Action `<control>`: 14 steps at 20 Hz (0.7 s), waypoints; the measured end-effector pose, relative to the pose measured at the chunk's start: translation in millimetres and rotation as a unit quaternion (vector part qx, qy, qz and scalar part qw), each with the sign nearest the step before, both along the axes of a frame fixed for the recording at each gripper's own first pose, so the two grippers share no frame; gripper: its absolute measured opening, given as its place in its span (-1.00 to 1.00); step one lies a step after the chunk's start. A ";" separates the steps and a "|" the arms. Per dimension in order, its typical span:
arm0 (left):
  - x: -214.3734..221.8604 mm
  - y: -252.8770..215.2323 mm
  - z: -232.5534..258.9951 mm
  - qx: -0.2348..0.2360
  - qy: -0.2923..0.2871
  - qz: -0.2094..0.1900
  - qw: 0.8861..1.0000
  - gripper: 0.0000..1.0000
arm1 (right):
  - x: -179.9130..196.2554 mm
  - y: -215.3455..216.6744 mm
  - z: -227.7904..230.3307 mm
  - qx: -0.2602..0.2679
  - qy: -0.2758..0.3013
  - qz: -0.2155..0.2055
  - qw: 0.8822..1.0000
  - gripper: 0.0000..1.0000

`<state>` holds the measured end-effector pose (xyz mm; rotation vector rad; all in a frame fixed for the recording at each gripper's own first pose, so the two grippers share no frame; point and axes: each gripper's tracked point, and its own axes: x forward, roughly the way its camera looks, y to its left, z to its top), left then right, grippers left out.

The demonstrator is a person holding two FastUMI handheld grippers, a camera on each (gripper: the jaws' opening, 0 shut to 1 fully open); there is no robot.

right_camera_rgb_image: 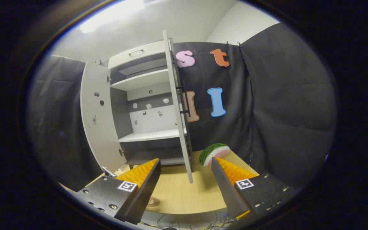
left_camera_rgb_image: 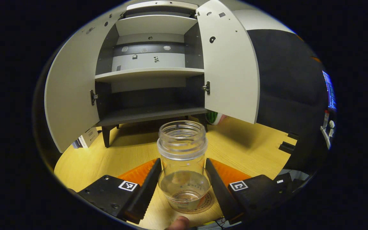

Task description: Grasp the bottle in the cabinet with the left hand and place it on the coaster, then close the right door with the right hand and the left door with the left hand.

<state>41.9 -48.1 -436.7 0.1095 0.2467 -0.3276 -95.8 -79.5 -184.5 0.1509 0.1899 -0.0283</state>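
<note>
Both cabinet doors [left_camera_rgb_image: 232, 60] hang open; left gripper [left_camera_rgb_image: 183, 187] jaws flank the bottle [left_camera_rgb_image: 183, 159], right gripper [right_camera_rgb_image: 185, 182] jaws wide.

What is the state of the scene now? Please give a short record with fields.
bottle: clear bottle, no lid, upright on the coaster
left gripper: fingers on both sides of the bottle; contact unclear
right gripper: open, holds nothing, facing the right door's edge
left door: open
right door: open
cabinet shelves: bare
table: wooden
</note>
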 end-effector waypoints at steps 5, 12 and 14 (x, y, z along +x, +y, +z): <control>-10.6 -5.2 20.7 0.018 0.012 -0.020 1.000 0.78 | -12.6 -17.7 7.7 0.002 -0.004 -0.014 1.000 0.84; -23.7 -3.8 107.8 0.016 -0.012 -0.030 0.999 0.82 | -14.7 -41.1 34.6 0.015 -0.036 -0.025 0.999 0.93; -24.6 0.0 137.3 0.016 -0.019 -0.020 1.000 0.87 | -10.6 -52.6 39.0 0.013 -0.041 -0.031 0.999 0.93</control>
